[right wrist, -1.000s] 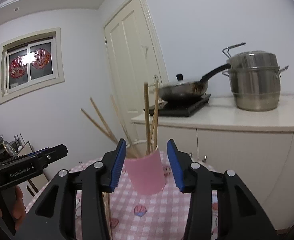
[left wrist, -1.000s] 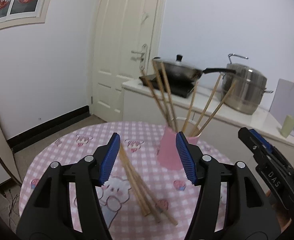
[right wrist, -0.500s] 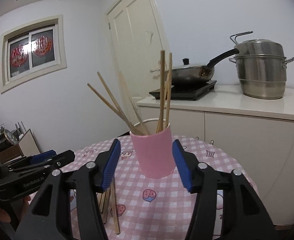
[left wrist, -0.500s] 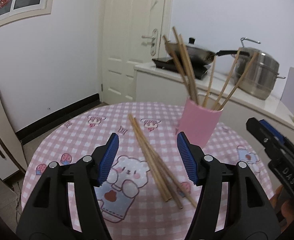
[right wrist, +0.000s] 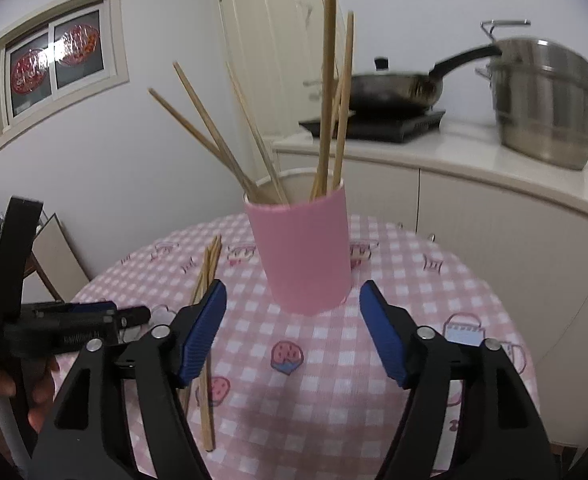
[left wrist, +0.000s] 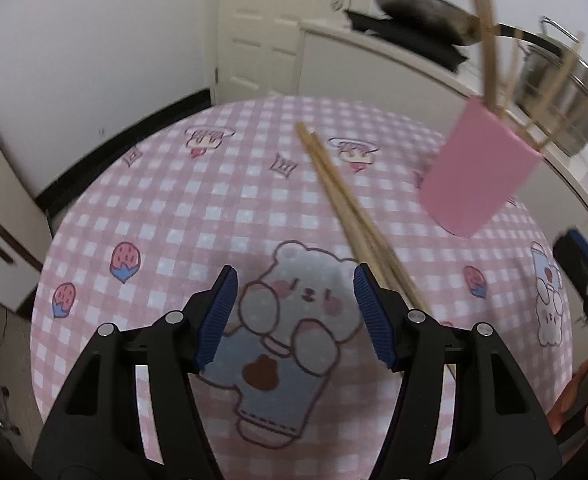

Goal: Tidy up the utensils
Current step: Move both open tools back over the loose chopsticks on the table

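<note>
1. Our left gripper (left wrist: pixel 295 317) hangs over the table (left wrist: pixel 166 216), jaws apart, gripping nothing.
2. Our right gripper (right wrist: pixel 293 332) faces the pink cup (right wrist: pixel 304 248), jaws spread, empty.
3. The cup stands toward the table's far edge, holding several chopsticks (right wrist: pixel 326 92).
4. More loose chopsticks (left wrist: pixel 348 208) lie bundled mid-table, beside the cup.

My right gripper (right wrist: pixel 293 330), jaws apart and empty, faces the upright pink cup (right wrist: pixel 303 249) holding several chopsticks (right wrist: pixel 327 92); loose chopsticks (right wrist: pixel 206 320) lie on the checked tablecloth (right wrist: pixel 374 380) left of it; my left gripper (right wrist: pixel 90 320) hovers nearby.
</note>
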Demonstrator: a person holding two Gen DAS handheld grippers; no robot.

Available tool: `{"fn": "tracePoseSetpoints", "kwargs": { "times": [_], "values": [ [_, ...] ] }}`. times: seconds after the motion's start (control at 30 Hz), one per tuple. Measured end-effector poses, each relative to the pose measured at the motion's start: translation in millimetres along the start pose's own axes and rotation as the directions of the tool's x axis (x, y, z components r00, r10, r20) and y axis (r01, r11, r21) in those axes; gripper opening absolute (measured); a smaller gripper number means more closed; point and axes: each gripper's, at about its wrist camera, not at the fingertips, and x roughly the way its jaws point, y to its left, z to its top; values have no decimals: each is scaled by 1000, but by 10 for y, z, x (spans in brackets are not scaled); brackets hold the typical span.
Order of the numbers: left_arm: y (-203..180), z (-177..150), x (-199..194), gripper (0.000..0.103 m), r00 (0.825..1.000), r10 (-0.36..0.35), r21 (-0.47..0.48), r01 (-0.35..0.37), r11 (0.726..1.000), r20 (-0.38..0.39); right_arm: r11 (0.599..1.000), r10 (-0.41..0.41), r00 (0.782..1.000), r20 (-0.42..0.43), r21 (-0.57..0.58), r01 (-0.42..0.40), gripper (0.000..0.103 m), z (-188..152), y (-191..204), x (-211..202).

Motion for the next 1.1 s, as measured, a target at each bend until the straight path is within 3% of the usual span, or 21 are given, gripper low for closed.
{"fn": "tracePoseSetpoints", "kwargs": {
  "times": [0.33,1.1],
  "values": [
    [-18,110,275,56,989,-77,-37,73,997,-125,1000,17,998,-68,-15,-18,70,-27,23,122],
    [-399,403,554,56,980,58,86,-42,995,-192,999,47,992,-120,30,-43,71,-11,-87,240]
  ]
}}
